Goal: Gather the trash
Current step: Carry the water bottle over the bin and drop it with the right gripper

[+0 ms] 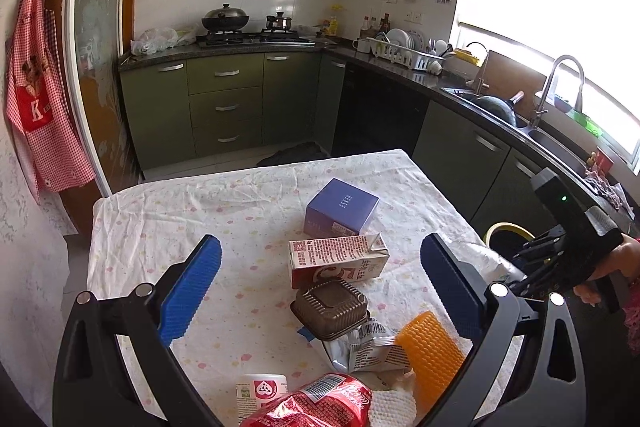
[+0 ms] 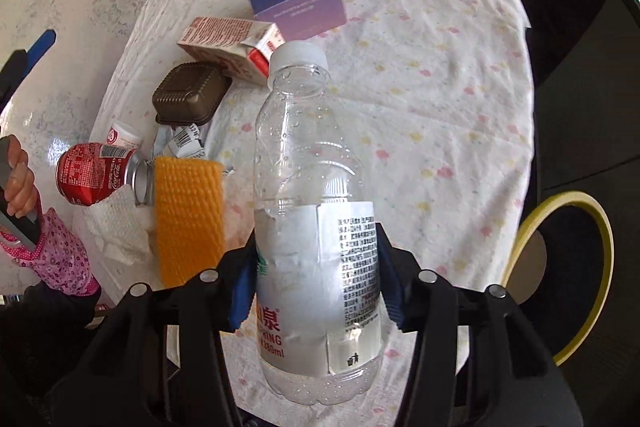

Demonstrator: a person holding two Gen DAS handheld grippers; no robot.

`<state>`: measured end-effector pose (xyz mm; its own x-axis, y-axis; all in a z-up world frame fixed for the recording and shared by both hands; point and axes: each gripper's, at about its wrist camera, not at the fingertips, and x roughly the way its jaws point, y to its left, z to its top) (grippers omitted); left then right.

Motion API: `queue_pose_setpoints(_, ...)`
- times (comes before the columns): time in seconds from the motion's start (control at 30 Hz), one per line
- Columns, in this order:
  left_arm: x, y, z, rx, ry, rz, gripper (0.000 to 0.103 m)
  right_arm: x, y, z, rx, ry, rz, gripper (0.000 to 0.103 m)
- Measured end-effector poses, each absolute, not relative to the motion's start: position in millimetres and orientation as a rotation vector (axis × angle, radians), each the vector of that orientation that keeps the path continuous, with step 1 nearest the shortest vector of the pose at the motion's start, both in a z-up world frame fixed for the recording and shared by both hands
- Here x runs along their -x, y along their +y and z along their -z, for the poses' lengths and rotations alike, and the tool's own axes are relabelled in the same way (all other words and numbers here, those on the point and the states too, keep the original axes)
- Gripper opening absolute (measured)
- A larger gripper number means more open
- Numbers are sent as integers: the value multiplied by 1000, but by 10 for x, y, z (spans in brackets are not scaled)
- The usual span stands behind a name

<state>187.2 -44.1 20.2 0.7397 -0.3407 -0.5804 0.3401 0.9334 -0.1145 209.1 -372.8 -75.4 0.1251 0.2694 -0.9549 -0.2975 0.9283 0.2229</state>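
A clear plastic bottle (image 2: pixel 312 167) with a white cap and a white label is clamped at its labelled body by my right gripper (image 2: pixel 316 287), whose blue pads press both sides. It hangs above the cloth-covered table (image 2: pixel 440 87). Over the trash pile my left gripper (image 1: pixel 322 247) stands open, nothing between its blue pads. In the pile lie a milk carton (image 1: pixel 336 261), a brown plastic tray (image 1: pixel 330 307), a silver wrapper (image 1: pixel 360 347), an orange foam net (image 1: pixel 430 351), a red can (image 1: pixel 320 403), a small white bottle (image 1: pixel 260 391) and a purple box (image 1: pixel 340 211).
A dark bin with a yellow rim (image 2: pixel 568 267) stands on the floor by the table's right edge. A person's hand in a pink floral sleeve (image 2: pixel 52 259) holds the left tool. Kitchen cabinets (image 1: pixel 224 107) and a sink counter (image 1: pixel 500 115) lie beyond the table.
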Motion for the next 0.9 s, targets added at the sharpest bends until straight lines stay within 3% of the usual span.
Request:
queue_pose_setpoints(0.2,-1857,-509,-190,-16,641,388,98,-2043,-4693,665,-82,1322,-165,50)
queue_pose_setpoints(0.43,-1855,-639,-156,-50,652,403,98,-2003,-5783,1023,-169,1352,116,50)
queue_pose_setpoints(0.53,-1873,-682,-129,-59,665,399,98,-2016,-6015,1195,-204,1354,170,52)
queue_pose_setpoints(0.63,-1879,-710,-114,-66,675,396,98,-1997,-6213,1233,-238,1322,233,63)
queue_pose_setpoints(0.9,-1756,-764,-115,-83,704,395,98,-1695,-6044,1034,-248,1243,174,63)
